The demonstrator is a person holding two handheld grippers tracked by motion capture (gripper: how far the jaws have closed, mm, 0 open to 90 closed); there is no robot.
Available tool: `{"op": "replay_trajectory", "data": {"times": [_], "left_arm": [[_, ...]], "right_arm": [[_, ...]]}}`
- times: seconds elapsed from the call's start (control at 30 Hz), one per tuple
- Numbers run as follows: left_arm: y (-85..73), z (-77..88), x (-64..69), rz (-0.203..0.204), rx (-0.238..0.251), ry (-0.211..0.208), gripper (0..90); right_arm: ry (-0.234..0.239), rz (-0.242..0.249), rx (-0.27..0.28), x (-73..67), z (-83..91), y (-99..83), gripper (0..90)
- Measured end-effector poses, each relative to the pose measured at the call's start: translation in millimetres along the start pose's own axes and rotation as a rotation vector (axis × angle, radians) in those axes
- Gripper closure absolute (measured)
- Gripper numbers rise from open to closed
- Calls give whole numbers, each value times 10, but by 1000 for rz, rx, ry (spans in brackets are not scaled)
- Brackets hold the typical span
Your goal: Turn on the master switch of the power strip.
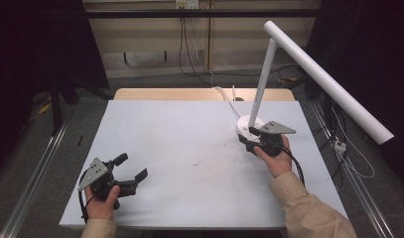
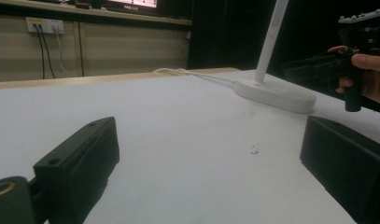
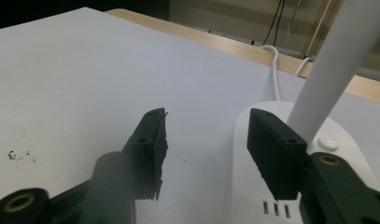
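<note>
A white desk lamp stands at the back right of the table, with its round base [image 1: 248, 125] under a slanted stem [image 1: 263, 82] and a long tube head [image 1: 328, 82]. My right gripper [image 1: 245, 136] sits at the near edge of that base, held by a hand in a tan sleeve. In the right gripper view its jaws [image 3: 207, 121] are half apart. One is over the table, the other over the base [image 3: 267, 105] beside the stem [image 3: 337, 65], and neither pad presses on anything. My left gripper [image 1: 133, 166] rests at the front left, open and empty [image 2: 211, 135].
The table [image 1: 189, 139] has a white cover with a few dark specks [image 1: 195, 163] near its middle. The lamp's white cable [image 1: 229, 101] runs off the back edge towards wall sockets [image 2: 43, 24]. The lamp head overhangs the table's right side. Metal rails lie on the floor on both sides.
</note>
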State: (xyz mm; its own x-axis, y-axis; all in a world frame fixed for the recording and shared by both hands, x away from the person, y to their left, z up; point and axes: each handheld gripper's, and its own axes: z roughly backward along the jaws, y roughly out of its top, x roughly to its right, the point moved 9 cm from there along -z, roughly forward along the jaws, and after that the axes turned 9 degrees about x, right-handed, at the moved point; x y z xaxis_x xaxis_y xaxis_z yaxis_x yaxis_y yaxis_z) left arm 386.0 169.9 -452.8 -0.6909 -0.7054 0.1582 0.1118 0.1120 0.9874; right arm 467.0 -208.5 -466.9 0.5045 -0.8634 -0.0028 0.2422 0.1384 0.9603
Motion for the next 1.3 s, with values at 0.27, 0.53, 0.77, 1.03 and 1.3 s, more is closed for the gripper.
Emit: {"op": "replay_trajectory", "data": {"times": [0.27, 0.53, 0.77, 1.03, 1.3], "left_arm": [[-3, 0, -1, -2, -3, -2, 43], [-13, -5, -6, 0, -7, -1, 43], [-4, -3, -1, -1, -3, -3, 43], [-12, -1, -6, 2, -6, 0, 43], [-14, -5, 0, 2, -7, -2, 43]], "right_arm": [[-1, -18, -22, 84, -62, -22, 615], [8, -32, -47, 126, -137, -46, 708], [17, -38, -49, 143, -196, -17, 766], [11, -52, -60, 185, -236, -39, 811], [-6, -54, -58, 235, -262, -17, 848]]}}
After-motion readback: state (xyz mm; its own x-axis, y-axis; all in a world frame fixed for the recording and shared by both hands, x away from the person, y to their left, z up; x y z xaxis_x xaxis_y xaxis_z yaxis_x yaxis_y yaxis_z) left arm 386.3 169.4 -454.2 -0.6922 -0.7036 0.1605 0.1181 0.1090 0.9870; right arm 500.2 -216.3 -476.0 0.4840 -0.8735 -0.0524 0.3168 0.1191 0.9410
